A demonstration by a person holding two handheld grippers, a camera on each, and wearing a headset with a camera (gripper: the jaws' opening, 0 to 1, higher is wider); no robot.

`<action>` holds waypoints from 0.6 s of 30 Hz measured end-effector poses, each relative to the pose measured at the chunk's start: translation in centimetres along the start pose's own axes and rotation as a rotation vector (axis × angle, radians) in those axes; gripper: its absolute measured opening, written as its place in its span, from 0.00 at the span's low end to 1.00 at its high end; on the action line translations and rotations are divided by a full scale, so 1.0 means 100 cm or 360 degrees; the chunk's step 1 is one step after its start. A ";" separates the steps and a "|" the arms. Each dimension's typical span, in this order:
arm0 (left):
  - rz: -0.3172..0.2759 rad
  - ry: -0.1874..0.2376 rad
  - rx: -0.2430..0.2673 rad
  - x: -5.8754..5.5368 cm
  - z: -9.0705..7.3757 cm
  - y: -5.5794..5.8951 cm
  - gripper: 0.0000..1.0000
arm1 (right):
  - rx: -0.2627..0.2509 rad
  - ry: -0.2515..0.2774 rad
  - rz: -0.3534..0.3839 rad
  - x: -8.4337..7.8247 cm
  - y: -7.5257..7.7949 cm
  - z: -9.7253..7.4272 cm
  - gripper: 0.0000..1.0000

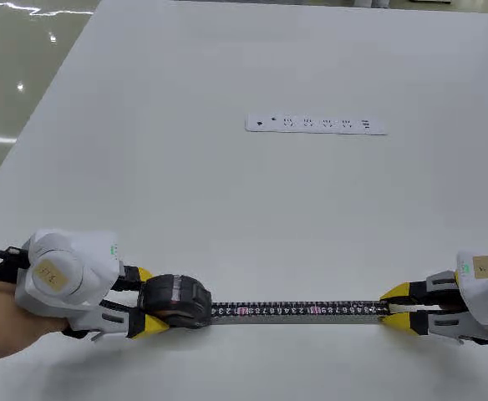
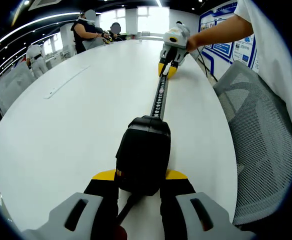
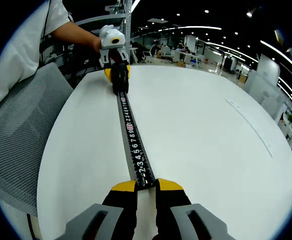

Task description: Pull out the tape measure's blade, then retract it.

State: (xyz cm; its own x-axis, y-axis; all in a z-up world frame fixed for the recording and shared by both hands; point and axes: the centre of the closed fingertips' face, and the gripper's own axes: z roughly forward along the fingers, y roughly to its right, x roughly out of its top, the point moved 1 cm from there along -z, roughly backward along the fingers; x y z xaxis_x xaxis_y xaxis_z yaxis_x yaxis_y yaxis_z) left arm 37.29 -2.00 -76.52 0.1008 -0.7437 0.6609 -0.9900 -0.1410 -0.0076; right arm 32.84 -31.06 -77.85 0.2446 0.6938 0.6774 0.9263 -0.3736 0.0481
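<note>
While L hand-held gripper (image 1: 150, 299) clamps tape measure case (image 1: 179, 299), R hand-held gripper (image 1: 392, 307) pinches blade (image 1: 298, 310) tip, stretched flat on table (image 1: 269, 209).

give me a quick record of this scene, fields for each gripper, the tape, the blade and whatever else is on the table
left gripper: shut on the tape measure case
right gripper: shut on the free end of the blade
blade state: pulled out, straight between the two grippers, low over the table
power strip: white, flat on the table, farther off, apart from the tape
task stage: blade out, not yet retracted
</note>
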 end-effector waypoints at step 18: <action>-0.0012 -0.0005 0.0013 0.001 0.000 -0.001 0.27 | 0.0015 -0.0020 -0.0016 0.000 0.002 0.002 0.11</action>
State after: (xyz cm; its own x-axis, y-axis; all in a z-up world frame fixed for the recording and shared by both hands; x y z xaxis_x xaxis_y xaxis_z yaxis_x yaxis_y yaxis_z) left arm 37.35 -2.06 -76.48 0.1086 -0.7447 0.6585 -0.9884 -0.1519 -0.0088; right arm 33.05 -31.00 -77.94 0.2387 0.7052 0.6676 0.9314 -0.3608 0.0481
